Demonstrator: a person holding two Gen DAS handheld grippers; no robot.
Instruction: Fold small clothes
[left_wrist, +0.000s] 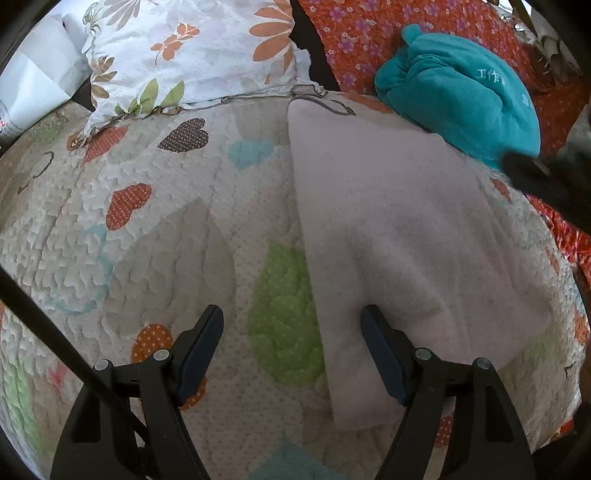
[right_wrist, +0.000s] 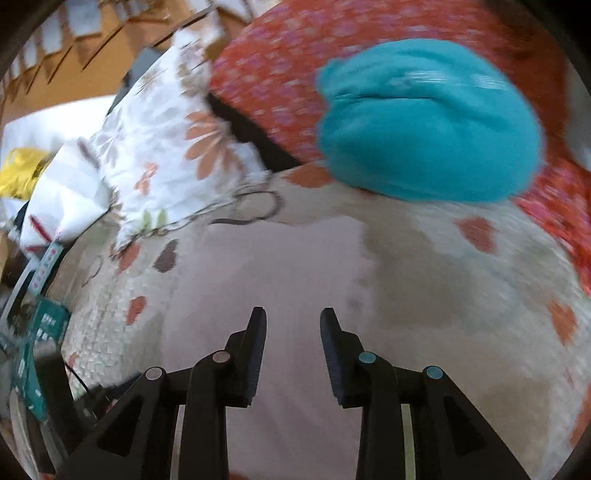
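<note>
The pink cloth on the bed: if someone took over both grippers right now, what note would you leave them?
Left gripper: open, empty, its right finger over the pink cloth's left edge.
Right gripper: open, nothing between the jaws, above the same cloth.
The cloth lies flat on the heart-print quilt, looking folded into a rectangle.
Teal garment: bunched up behind it, apparently not folded.
Left: finish the pink cloth if needed, then the teal one.

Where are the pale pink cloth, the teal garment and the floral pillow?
pale pink cloth (left_wrist: 399, 236), left wrist view, middle of its flat top.
teal garment (left_wrist: 458, 99), left wrist view, middle of the bundle.
floral pillow (left_wrist: 192, 51), left wrist view, centre of its face.
</note>
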